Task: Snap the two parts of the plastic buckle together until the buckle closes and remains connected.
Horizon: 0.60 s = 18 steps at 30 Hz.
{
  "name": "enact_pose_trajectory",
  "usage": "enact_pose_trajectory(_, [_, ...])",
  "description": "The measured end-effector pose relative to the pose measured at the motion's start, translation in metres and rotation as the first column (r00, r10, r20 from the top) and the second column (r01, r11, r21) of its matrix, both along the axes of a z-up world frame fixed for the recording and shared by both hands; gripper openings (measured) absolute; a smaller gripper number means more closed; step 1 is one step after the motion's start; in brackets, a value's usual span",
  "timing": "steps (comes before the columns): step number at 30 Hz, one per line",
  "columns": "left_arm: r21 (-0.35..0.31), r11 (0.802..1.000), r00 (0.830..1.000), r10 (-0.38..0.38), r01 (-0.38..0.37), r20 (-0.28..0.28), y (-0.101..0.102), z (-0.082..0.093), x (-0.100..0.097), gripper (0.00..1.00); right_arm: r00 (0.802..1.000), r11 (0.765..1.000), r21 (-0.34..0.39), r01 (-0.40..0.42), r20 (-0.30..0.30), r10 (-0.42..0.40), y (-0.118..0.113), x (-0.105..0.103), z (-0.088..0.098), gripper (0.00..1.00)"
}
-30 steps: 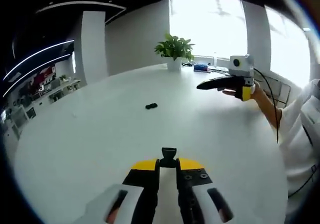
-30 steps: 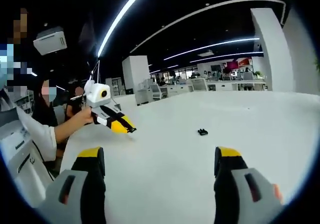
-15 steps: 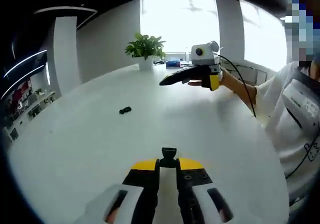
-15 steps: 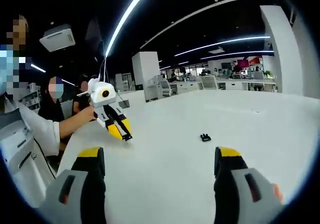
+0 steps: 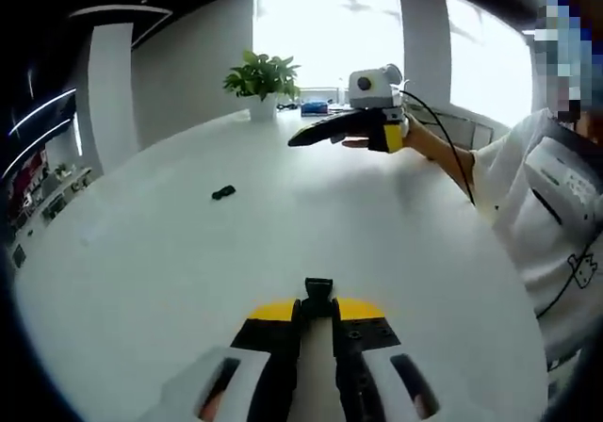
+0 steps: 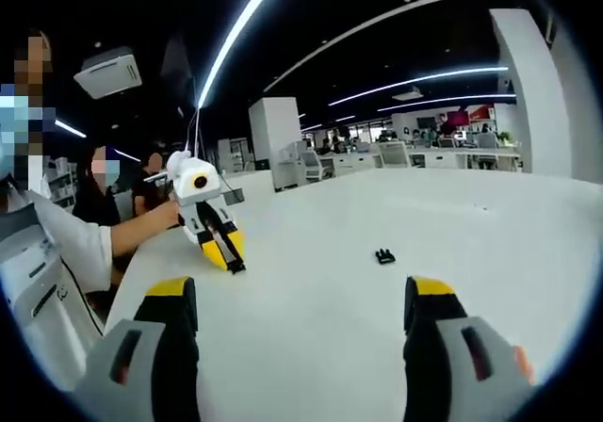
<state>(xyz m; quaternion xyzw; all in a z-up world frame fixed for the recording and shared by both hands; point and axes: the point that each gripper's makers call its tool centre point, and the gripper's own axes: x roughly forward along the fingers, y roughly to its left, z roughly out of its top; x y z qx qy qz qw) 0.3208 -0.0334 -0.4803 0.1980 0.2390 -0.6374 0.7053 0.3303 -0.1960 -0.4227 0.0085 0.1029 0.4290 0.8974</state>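
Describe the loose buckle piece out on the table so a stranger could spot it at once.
Start at the big white table. Out on its bare middle lies one small black buckle piece, flat and untouched. Its mate is pinched in the left hand-held gripper; this one lies alone.

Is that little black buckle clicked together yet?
No. One half sits pinched in the left gripper; the other half lies alone on the white table.

Tabletop [image 5: 170, 252]: smooth white, faint sheen. Buckle parts [image 5: 318, 295] [image 5: 223, 192]: black plastic, one slightly glossy. Left claw [image 5: 317, 320]: matt black pads, yellow plastic tips. Sleeve [image 5: 542, 182]: white cloth.
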Motion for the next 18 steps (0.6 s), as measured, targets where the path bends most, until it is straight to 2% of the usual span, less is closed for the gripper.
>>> enact_pose_trajectory(8, [-0.001, 0.997, 0.997, -0.079, 0.079, -0.001, 0.0046, 0.0003, 0.0023, 0.11, 1.0, 1.0, -0.003, -0.001, -0.004, 0.001, -0.0004, -0.0002, -0.0011, 0.9])
enact_pose_trajectory(13, [0.01, 0.99, 0.99, -0.138, 0.138, 0.017, 0.0059, -0.0009, -0.0001, 0.11, 1.0, 1.0, -0.003, 0.004, -0.006, -0.004, -0.0018, 0.0005, -0.0014, 0.9])
enact_pose_trajectory(18, [0.004, 0.988, 0.988, -0.151, 0.151, 0.023, 0.0085, 0.0, 0.0015, 0.12, 1.0, 1.0, 0.0, 0.0, -0.002, 0.0, -0.0015, -0.0003, -0.0006, 0.91])
